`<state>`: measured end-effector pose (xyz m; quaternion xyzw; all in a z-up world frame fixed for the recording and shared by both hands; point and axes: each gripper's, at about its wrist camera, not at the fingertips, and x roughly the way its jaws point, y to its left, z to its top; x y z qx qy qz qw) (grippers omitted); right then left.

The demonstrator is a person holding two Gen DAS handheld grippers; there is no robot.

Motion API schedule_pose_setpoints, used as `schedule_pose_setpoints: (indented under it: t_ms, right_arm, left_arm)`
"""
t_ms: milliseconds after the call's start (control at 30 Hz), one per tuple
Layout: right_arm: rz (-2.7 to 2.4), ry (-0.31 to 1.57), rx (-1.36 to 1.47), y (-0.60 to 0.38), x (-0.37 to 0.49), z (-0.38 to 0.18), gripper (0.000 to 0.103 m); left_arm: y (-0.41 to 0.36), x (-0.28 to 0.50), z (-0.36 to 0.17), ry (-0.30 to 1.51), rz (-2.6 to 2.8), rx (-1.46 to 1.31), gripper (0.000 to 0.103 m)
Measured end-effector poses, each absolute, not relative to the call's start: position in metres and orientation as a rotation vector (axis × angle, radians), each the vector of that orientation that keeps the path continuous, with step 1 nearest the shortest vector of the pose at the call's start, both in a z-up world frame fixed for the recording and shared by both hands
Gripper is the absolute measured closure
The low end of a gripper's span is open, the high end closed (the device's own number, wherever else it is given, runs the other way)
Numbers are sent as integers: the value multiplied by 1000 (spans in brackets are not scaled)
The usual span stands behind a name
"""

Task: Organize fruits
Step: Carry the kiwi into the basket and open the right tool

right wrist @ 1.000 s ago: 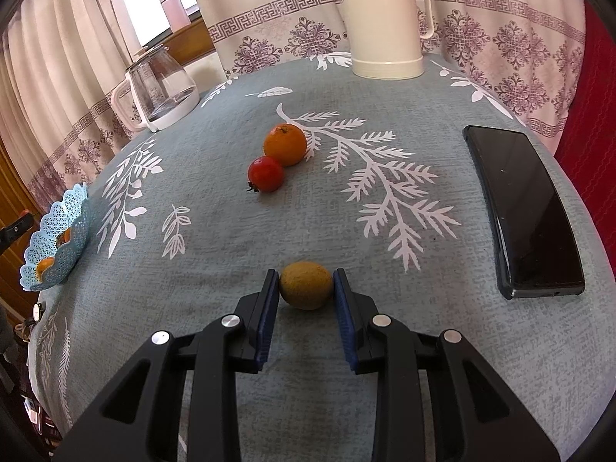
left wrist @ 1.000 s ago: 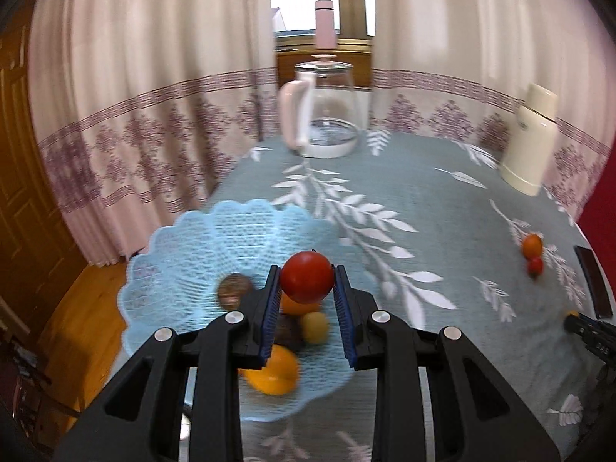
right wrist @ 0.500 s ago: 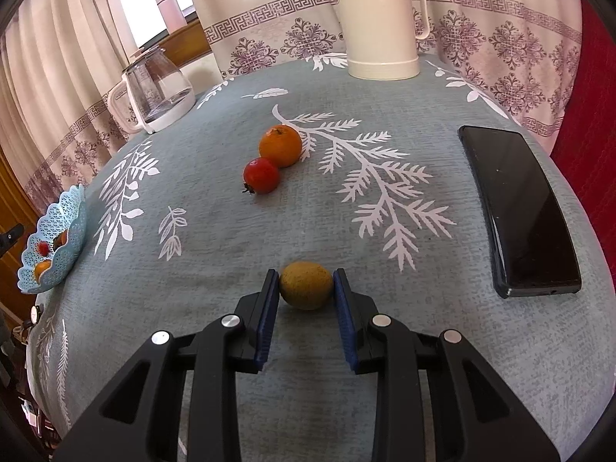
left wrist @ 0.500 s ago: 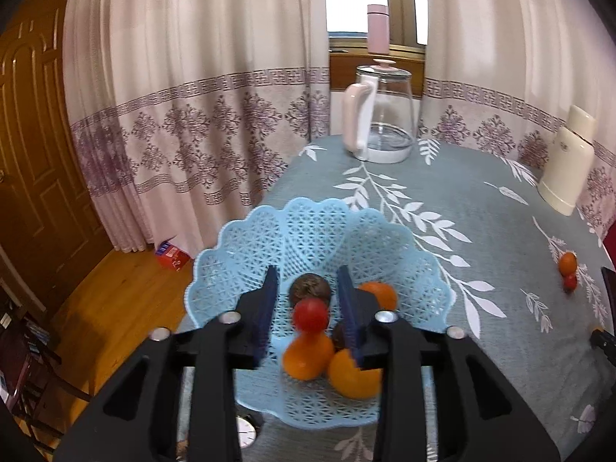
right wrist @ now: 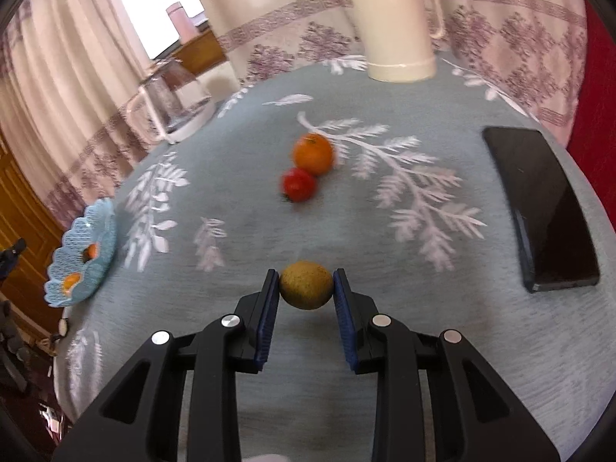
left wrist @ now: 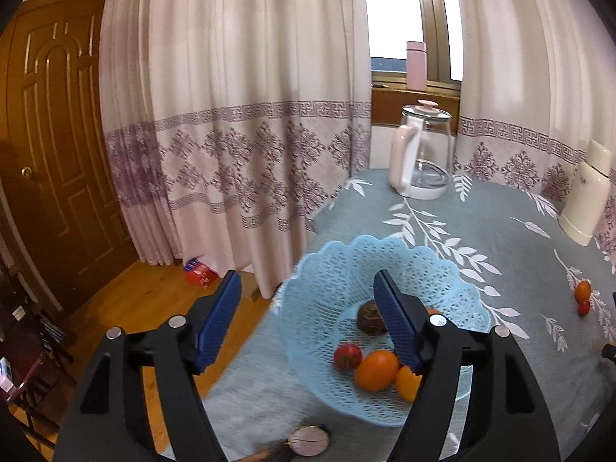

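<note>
Currently, at the far left, the left tool (left wrist: 308,304) is seen spread wide and empty, held above the near edge of the blue lattice basket (left wrist: 346,265), which sits close to the left edge of the counter (left wrist: 500,238). Inside the basket a small red tomato (left wrist: 347,355), an orange (left wrist: 376,364), a yellow fruit (left wrist: 407,382) and a dark brown round fruit (left wrist: 370,318) are gathered, touching or nearly so.

Further right, near the middle of the counter, another orange (right wrist: 312,153) and a second tomato (right wrist: 299,184) are left lying against each other, well apart from the basket. A black phone (right wrist: 539,208) is laid at the far right.

Nearest the right-hand camera, the right tool (right wrist: 306,288) is closed onto a brownish-green round fruit (right wrist: 306,285), possibly a kiwi, with both blue pads pressed on its widest sides. Whether the fruit is lifted off the cloth cannot be told.

The fruit is judged light, fairly firm but bruisable, and prone to rolling; a moderate squeeze across the middle is thought sufficient. The tomato is judged softer and smoother-skinned, so a gentler hold across its widest part would be called for.
</note>
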<state>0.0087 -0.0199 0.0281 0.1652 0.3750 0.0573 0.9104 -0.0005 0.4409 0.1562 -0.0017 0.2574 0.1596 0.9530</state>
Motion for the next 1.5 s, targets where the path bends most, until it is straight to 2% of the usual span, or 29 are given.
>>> schedule_pose_setpoints:
  t_ms: [400, 833, 933, 1300, 1500]
  right_arm:
    - [344, 719, 254, 75, 9, 68, 74]
    - [502, 747, 190, 163, 20, 70, 74]
    - [551, 739, 158, 190, 25, 75, 74]
    - [635, 737, 107, 251, 42, 83, 73]
    - [640, 747, 117, 257, 47, 81, 67]
  left_arm:
    - [464, -7, 157, 517, 340, -64, 29]
    - [469, -7, 156, 521, 339, -91, 29]
    - [470, -10, 159, 508, 339, -99, 22]
    - [476, -16, 164, 495, 343, -111, 21]
    - [480, -16, 163, 496, 344, -127, 6]
